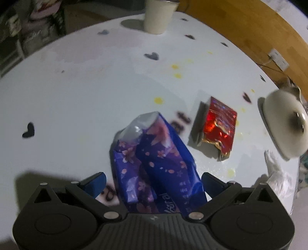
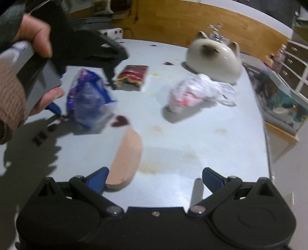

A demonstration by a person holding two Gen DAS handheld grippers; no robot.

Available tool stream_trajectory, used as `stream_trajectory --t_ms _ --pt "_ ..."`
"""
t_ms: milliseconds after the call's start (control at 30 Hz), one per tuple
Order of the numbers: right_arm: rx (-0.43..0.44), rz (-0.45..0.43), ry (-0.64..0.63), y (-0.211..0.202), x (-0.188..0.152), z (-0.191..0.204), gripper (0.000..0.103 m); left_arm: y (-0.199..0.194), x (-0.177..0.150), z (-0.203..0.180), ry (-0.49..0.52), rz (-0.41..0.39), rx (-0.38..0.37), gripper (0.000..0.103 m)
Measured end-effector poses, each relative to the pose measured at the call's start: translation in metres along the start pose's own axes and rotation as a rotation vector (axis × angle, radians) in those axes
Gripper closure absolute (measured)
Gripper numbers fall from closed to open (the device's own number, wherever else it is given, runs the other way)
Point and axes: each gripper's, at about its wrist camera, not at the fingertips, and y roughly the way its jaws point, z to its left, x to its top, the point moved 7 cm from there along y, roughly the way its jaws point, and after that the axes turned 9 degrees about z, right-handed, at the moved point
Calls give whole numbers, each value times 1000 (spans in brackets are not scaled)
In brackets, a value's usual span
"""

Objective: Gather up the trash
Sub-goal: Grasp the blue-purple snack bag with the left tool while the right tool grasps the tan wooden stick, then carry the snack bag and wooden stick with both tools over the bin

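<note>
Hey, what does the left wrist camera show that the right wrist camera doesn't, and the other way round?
Only the left wrist view shows the white paper cup at the table's far edge, and the open left gripper straddling the purple wrapper.

Only the right wrist view shows the hand holding the left gripper, a tan wooden piece beside the open right gripper, and the whole crumpled clear plastic bag.

Both show the purple wrapper, the red packet, the white cat-shaped figure and the pale table.
</note>
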Motion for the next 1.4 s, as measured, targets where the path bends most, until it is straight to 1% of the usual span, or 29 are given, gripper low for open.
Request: stream_trajectory --t_ms 67,100,133,167,233,267,300,333,367,400,467,500,533,567,600,667,800,1000,1067,1133,1400 --pt "0 -3 15 1 -1 -9 0 -2 -3 -2 56 -35 40 14" --pt "-7 -9 20 1 -2 -13 0 -3 -4 -2 87 -52 61 24" --pt "-7 -12 23 2 -2 -16 0 -5 -5 -1 105 -59 68 27" --pt "6 -11 33 4 -1 -19 0 -6 -5 1 118 -59 58 28" --pt "34 -8 46 7 1 -24 2 -9 -6 3 144 -65 47 36" --pt "39 -18 35 7 3 -24 10 -10 -7 6 157 -71 40 37" --pt "47 -33 18 7 5 -22 15 -11 -10 7 178 -75 33 40" --pt "64 -47 -5 7 8 -18 24 -13 -13 9 202 -78 28 44" --pt "80 -54 -36 8 12 -14 28 -13 -15 9 220 -81 25 46" --pt "93 -56 -62 10 15 -11 30 -14 -18 11 237 -83 21 50" --pt "121 -56 -100 12 21 -4 37 -17 -25 16 266 -86 15 60" --pt "138 -56 -117 13 23 0 40 -19 -28 19 273 -87 16 68" --pt "151 -54 -129 14 24 3 46 -20 -30 22 273 -87 11 73" --pt "160 -54 -138 14 25 5 54 -22 -33 26 272 -84 2 76" --pt "171 -53 -149 13 26 7 58 -24 -36 30 273 -79 -3 79" --pt "185 -48 -164 10 25 12 77 -28 -44 38 270 -70 -1 81" --pt "203 -11 -176 2 19 18 77 -39 -62 53 272 -58 0 83" --pt "215 35 -154 -19 -2 19 78 -71 -94 72 307 -83 -7 84" --pt "222 38 -135 -31 -10 19 78 -85 -106 78 312 -98 -3 84" --pt "230 40 -116 -45 -17 19 78 -99 -118 82 314 -111 -17 84" --pt "232 -1 -101 -114 -38 20 78 -160 -167 99 325 -174 -61 84"
